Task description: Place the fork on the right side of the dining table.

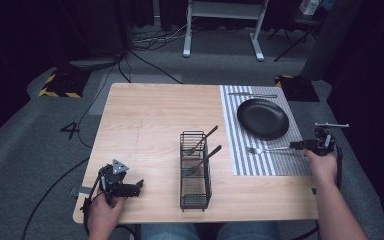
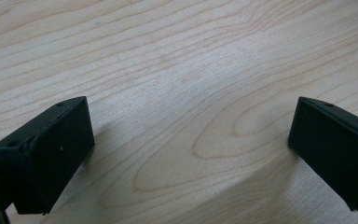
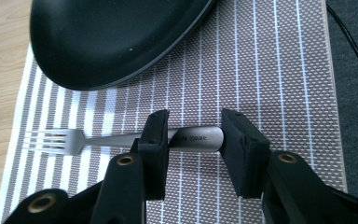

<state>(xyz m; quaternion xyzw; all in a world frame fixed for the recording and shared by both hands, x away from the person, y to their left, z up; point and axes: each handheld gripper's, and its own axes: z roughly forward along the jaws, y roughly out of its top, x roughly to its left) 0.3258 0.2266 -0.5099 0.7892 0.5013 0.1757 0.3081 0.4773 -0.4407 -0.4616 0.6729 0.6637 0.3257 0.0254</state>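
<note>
Right gripper (image 3: 193, 140) straddles a steel fork (image 3: 121, 138) handle (jaws narrow, gaps visible), tines pointing away from it; left gripper (image 2: 191, 149) wide.

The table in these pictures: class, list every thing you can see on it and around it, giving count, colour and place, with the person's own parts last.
Table: one, light wood, centre.
Placemat: one, grey-and-white striped, table's right side.
Plate: one, black, on the placemat.
Fork: one, silver, on the placemat near the plate, handle between the right gripper's jaws.
Knife: one, silver, placemat's far end.
Wire caddy: one, black, near edge, centre.
Utensils in caddy: two, dark-handled, leaning.
Desk frame: one, white, floor beyond.
Left gripper: black, open, near-left corner.
Right gripper: black, jaws astride the fork handle.
</note>
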